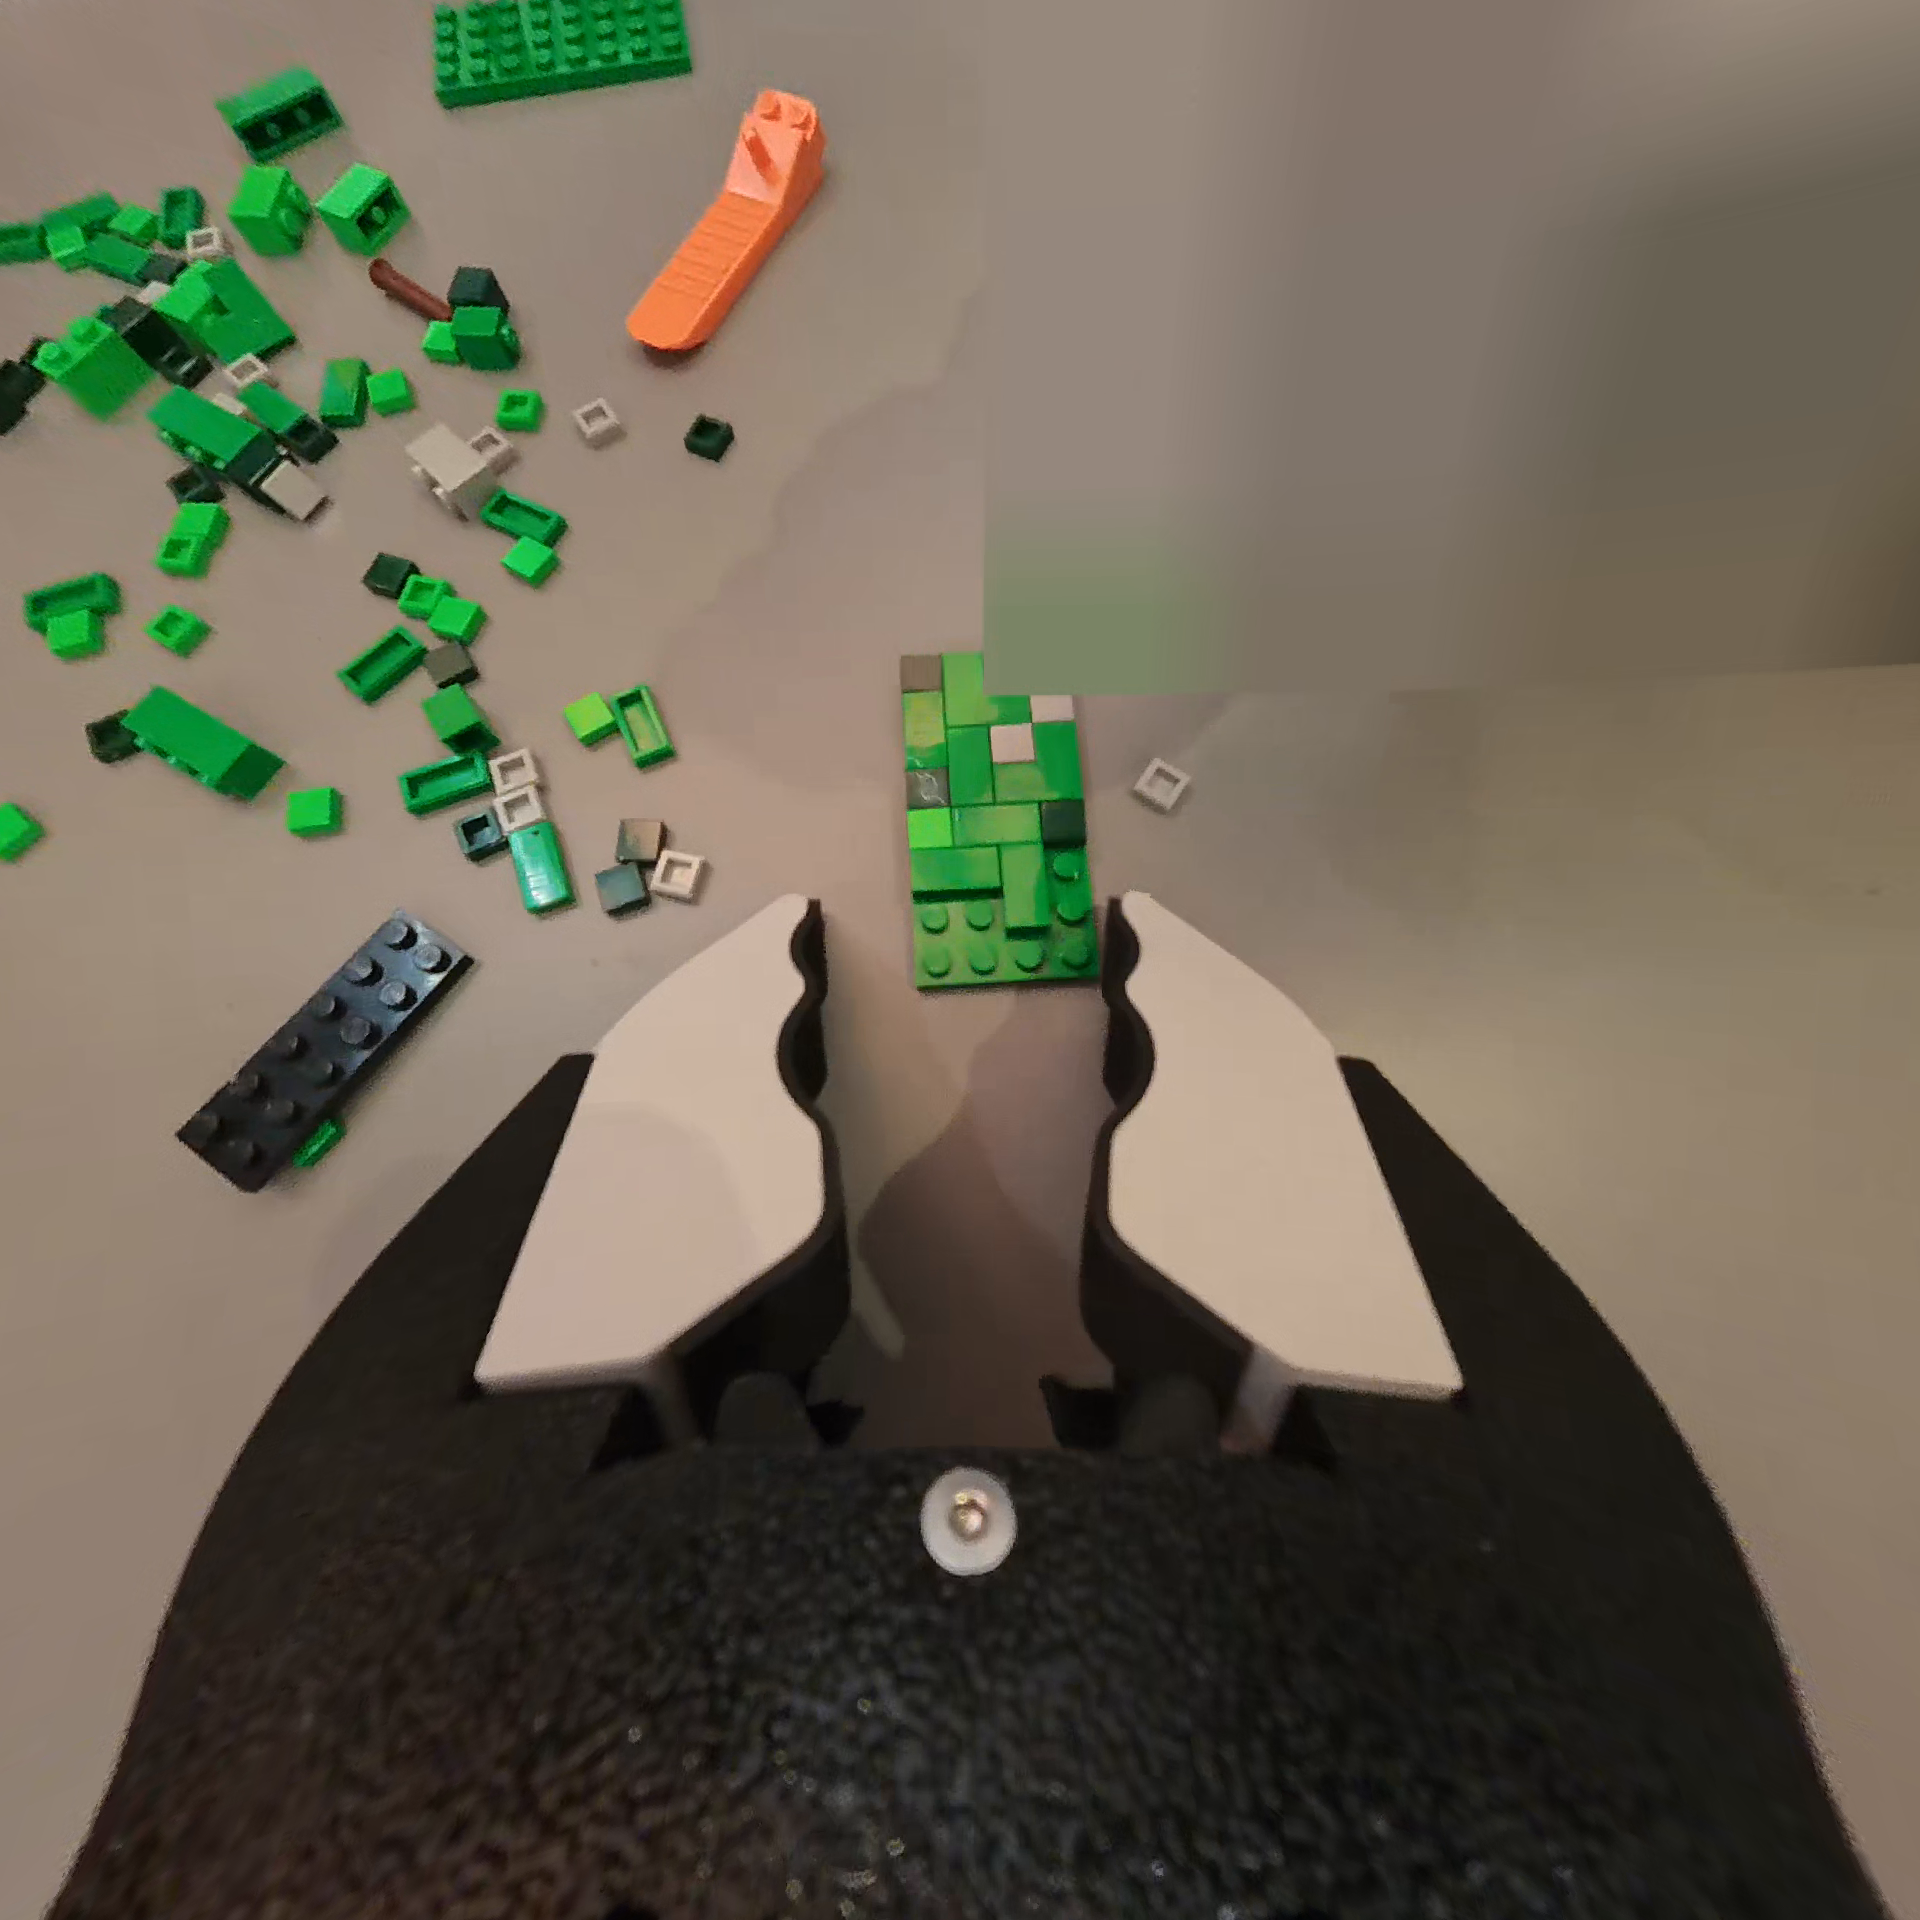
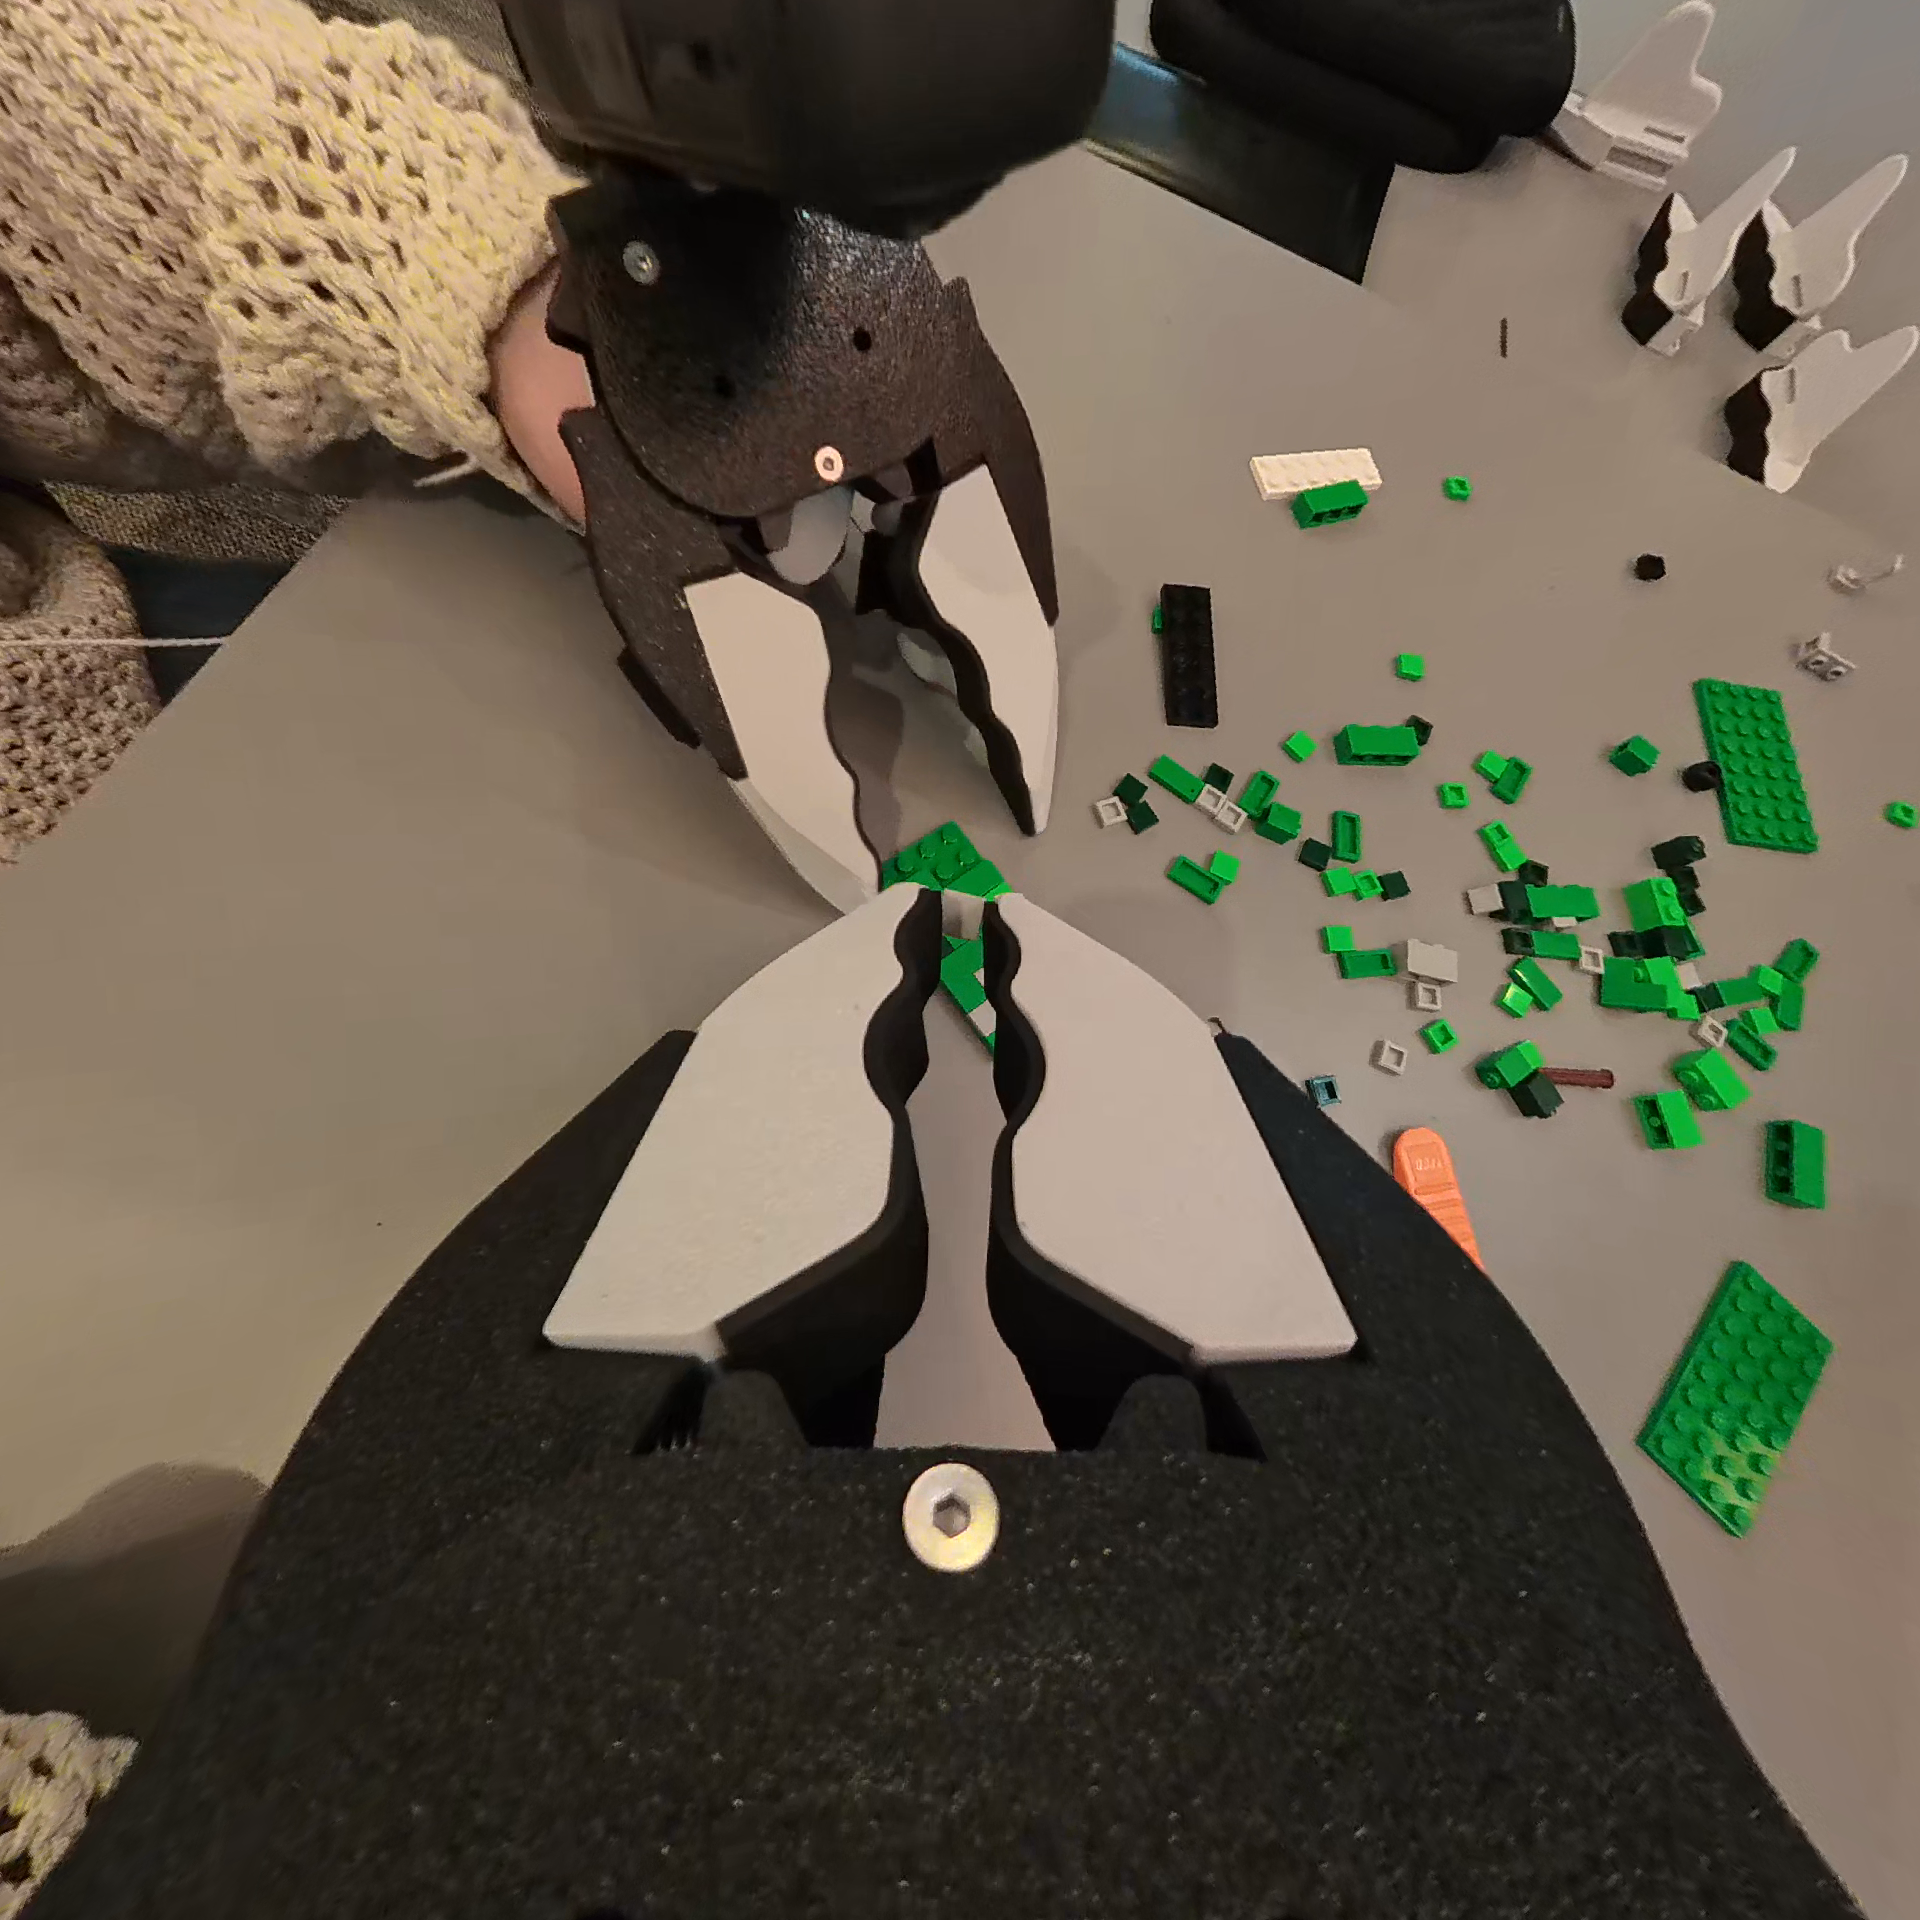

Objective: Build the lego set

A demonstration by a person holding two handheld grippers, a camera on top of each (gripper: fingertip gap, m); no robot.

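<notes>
While I scan from the left of the left wrist view, I see loose green, dark green and grey lego pieces [image 1: 312, 499] scattered over the grey counter [image 1: 1558, 1039], with a black studded plate [image 1: 322, 1049] lying nearest my side and a bare green plate [image 1: 561, 47] at the far edge. Just right of that scatter lies an orange brick separator [image 1: 732, 234]. Further right, the left gripper [image 1: 964, 920] has its jaws spread, with nothing between them, and its tips sit at the near end of the partly tiled green plate [image 1: 997, 831], which lies flat on the counter; a small grey tile [image 1: 1161, 783] rests just beside the plate's right edge. In the right wrist view, a cream knitted sleeve [image 2: 239, 229] is at the left, holding the left gripper [image 2: 951, 831] from the far side. My right gripper [image 2: 964, 909] is nearly closed, pinching what looks like a small light piece at its tips, right over the tiled plate [image 2: 940, 857]. To the right lie the scattered pieces [image 2: 1558, 935], two bare green plates [image 2: 1756, 764], and spare gripper fingers [image 2: 1766, 270] in the far corner.
</notes>
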